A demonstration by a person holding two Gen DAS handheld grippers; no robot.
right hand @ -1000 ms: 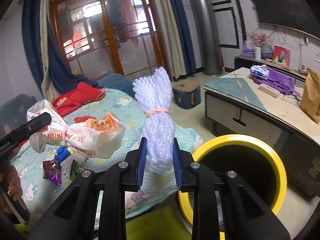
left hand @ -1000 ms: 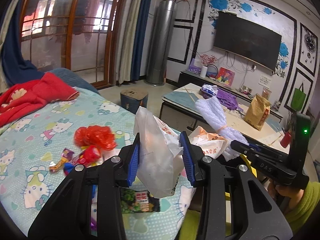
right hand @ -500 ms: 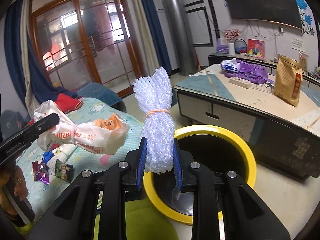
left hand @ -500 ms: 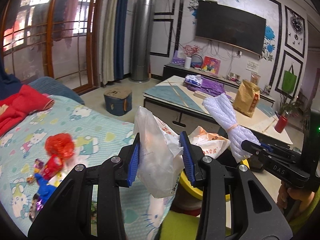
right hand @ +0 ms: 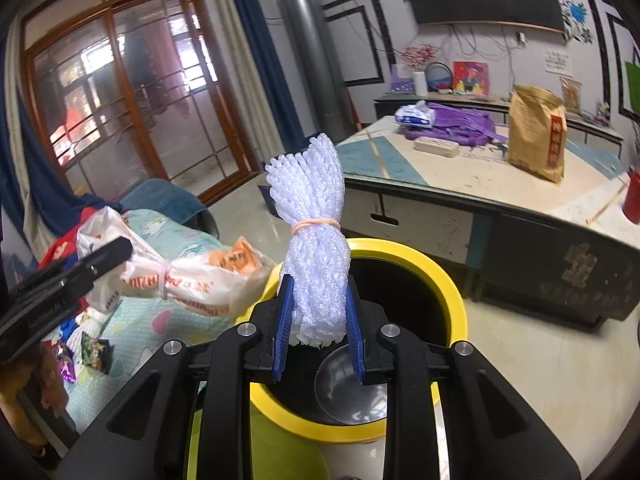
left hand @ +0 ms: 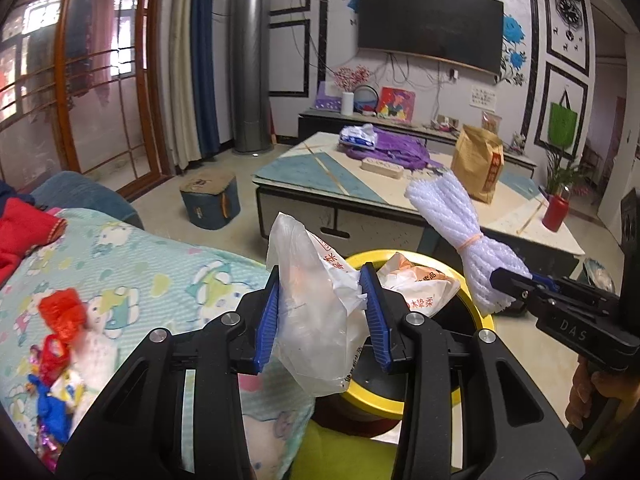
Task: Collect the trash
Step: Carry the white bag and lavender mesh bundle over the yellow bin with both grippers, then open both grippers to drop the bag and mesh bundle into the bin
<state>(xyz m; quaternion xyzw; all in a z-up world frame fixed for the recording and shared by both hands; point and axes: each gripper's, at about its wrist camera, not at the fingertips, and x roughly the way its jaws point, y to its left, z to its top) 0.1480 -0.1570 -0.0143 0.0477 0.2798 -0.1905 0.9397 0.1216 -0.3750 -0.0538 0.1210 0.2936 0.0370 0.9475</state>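
My left gripper [left hand: 322, 312] is shut on a tied white plastic bag [left hand: 320, 320] with red print, held over the near rim of a yellow trash bin [left hand: 476, 320]. The bag also shows in the right wrist view [right hand: 188, 276], at the bin's left rim. My right gripper [right hand: 318, 332] is shut on a white foam net bundle [right hand: 316, 256] tied with an orange band, held upright above the bin's yellow rim [right hand: 456, 300]. The bundle shows in the left wrist view [left hand: 460, 232] at the bin's right side.
A bed with a cartoon sheet [left hand: 160, 264] lies to the left, with red and coloured wrappers [left hand: 60, 320] on it. A low table [left hand: 400, 196] with a brown paper bag [left hand: 478, 168] and purple cloth stands behind the bin. A small blue stool [left hand: 210, 202] sits on the floor.
Both grippers have swung from the bed toward the yellow bin, still holding the bag and the foam bundle. The bin now lies right under them.
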